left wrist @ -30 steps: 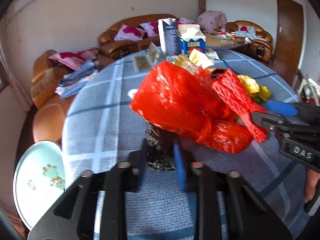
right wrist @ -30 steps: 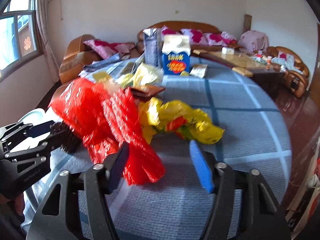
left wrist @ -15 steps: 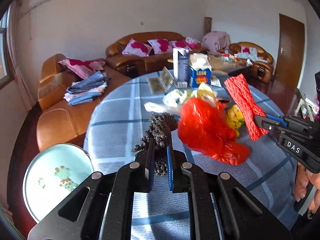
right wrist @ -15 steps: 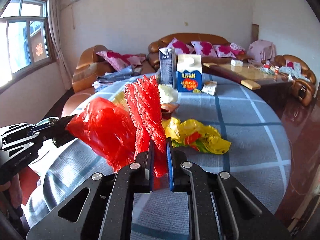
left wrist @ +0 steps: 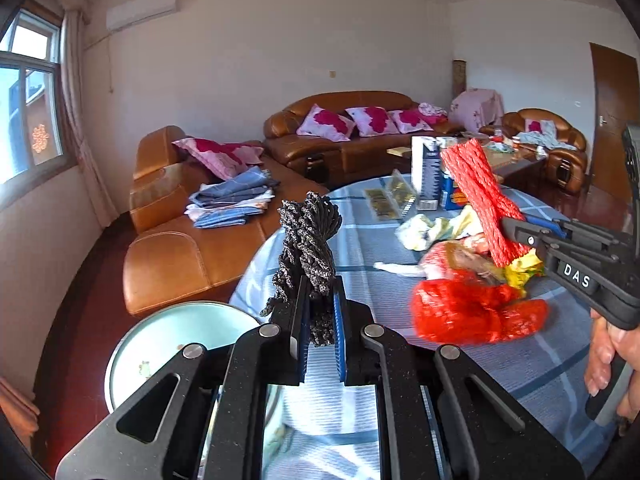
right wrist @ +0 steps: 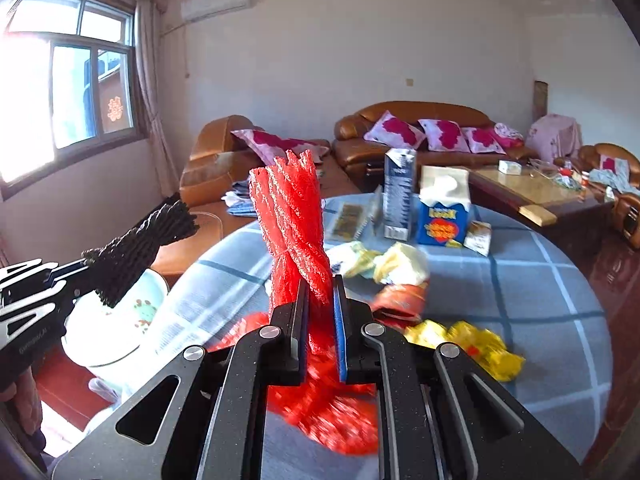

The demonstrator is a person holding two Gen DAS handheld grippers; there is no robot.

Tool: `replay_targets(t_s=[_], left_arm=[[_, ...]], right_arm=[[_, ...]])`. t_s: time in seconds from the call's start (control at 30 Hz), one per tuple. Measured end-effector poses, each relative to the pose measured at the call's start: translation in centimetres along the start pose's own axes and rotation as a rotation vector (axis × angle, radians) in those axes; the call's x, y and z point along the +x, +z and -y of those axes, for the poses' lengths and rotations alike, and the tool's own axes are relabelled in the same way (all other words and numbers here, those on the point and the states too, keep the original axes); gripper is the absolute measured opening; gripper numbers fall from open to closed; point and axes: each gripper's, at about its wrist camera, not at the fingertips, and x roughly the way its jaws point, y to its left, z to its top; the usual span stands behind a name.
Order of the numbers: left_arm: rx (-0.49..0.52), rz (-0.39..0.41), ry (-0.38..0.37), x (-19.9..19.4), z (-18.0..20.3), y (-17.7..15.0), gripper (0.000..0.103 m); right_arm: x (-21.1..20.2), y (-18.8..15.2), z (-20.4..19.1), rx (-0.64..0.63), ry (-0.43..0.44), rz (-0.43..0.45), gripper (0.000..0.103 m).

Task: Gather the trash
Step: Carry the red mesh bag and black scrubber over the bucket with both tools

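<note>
We find the left gripper [left wrist: 320,320] clamped on a black foam net sleeve [left wrist: 308,240], which stands up between the blue pads and fans out above them, clear of the table [left wrist: 360,216]. In the right wrist view the same sleeve [right wrist: 136,240] projects sideways from the left gripper [right wrist: 86,276] at the left edge, above a pale bin [right wrist: 120,320] with a printed pattern that stands on the floor just beside the table [right wrist: 520,280].

We find the right gripper [right wrist: 320,312] closed on a red foam net sleeve [right wrist: 292,232]; the sleeve is pinched near its tied waist and rises upright above the pads. From the left wrist view the red sleeve [left wrist: 480,200] slants up out of the right gripper [left wrist: 516,232], whose handle is held by a hand [left wrist: 608,356] at the right edge.

Below both grippers a red plastic bag [left wrist: 476,312] appears blurred over the blue checked tablecloth; we cannot tell whether it rests on the cloth or hangs from the red sleeve. Near it on the table lie a yellow wrapper [right wrist: 476,344], a pale crumpled wrapper [right wrist: 396,264] and a reddish-brown packet [right wrist: 400,300]. Farther back stand a dark carton [right wrist: 398,196] and a blue tissue box [right wrist: 442,216], just beside each other. Brown leather sofas [right wrist: 412,128] with pink cushions line the far wall.
</note>
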Motion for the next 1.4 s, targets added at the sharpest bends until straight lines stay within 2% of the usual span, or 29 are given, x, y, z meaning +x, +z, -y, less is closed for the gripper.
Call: replay_targets(t_s=[0.37, 0.73, 0.97, 1.4], left_arm=[[-0.06, -0.054, 0.18, 0.6, -5.1, -1.2, 0.01], [-0.094, -0.095, 0.298, 0.4, -8.5, -1.7, 0.01], [-0.107, -0.114, 0.336, 0.4, -10.2, -2.2, 0.01], [-0.106, -0.134, 0.366, 0.8, -11.2, -2.5, 0.01]], right_arm=[[4.5, 3.3, -5.5, -0.091, 0.133, 0.061, 0.011], [8.2, 3.5, -10.0, -0.184, 0.199, 0.033, 0.011], [9.2, 3.1, -11.1, -0.211, 0.214, 0.015, 0.011], [10.1, 2.7, -12.9, -0.273, 0.232, 0.006, 0.011]])
